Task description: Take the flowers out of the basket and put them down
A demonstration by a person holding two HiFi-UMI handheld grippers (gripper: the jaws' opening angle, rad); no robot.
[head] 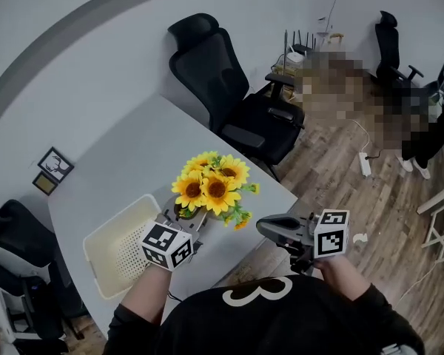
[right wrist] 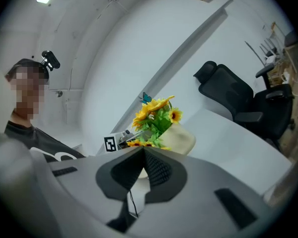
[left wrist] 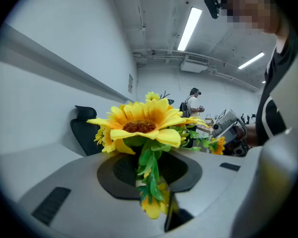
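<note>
A bunch of yellow sunflowers (head: pixel 211 186) with green leaves is held up over the white table's (head: pixel 133 161) near edge. My left gripper (head: pixel 186 214) is shut on its stems, just right of the cream mesh basket (head: pixel 117 251). In the left gripper view the blooms (left wrist: pixel 139 124) stand above the jaws and the leafy stems run down through my left gripper (left wrist: pixel 150 182). My right gripper (head: pixel 266 226) hovers off the table's corner, right of the flowers, shut and holding nothing. The right gripper view shows its tips meeting (right wrist: pixel 142 150), with the flowers (right wrist: pixel 154 114) and the basket (right wrist: pixel 181 138) beyond.
A black office chair (head: pixel 229 87) stands behind the table's far corner and another (head: pixel 15 231) at the left. Small picture frames (head: pixel 52 168) lie on the table's left part. Wooden floor (head: pixel 355 198) with a power strip lies to the right. People stand in the background.
</note>
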